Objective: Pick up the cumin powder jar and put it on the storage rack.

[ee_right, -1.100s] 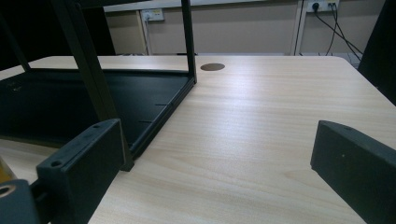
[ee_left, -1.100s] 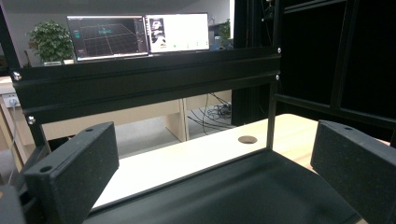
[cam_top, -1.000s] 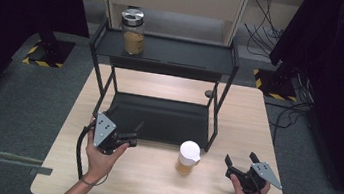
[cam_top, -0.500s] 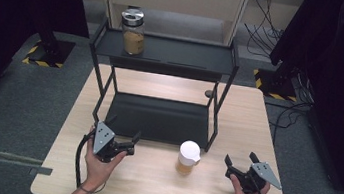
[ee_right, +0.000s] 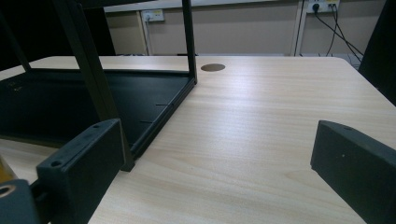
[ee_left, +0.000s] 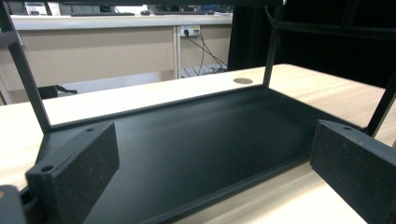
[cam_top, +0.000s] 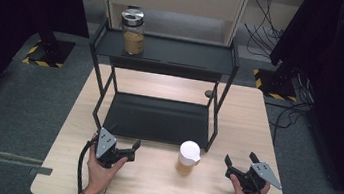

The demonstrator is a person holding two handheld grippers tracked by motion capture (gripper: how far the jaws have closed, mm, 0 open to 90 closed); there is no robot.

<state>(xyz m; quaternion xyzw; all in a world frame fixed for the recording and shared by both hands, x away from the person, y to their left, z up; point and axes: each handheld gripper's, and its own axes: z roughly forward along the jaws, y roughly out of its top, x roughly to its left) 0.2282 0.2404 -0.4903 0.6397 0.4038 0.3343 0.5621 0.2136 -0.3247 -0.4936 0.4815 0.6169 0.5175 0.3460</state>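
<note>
A small jar (cam_top: 188,157) with a white lid and amber contents stands on the wooden table (cam_top: 157,191), just in front of the black two-level rack (cam_top: 175,54). A taller glass jar (cam_top: 133,32) with a metal lid and brown contents sits at the left of the rack's top shelf. My left gripper (cam_top: 133,151) is held low, left of the small jar, open and empty. It faces the rack's bottom tray (ee_left: 201,135), with the left gripper (ee_left: 215,163) jaws wide apart. My right gripper (cam_top: 240,159) is right of the small jar, open and empty. The right gripper (ee_right: 219,168) looks across bare table.
The rack's front right leg (ee_right: 93,79) rises close to the right gripper's left jaw. A round cable hole (cam_top: 208,93) lies in the table behind the rack. Cables (cam_top: 266,18) and a wall socket are beyond the far edge. Dark curtains flank the table.
My left gripper has drifted a little back toward the table's near edge. The right gripper and both jars have stayed put.
</note>
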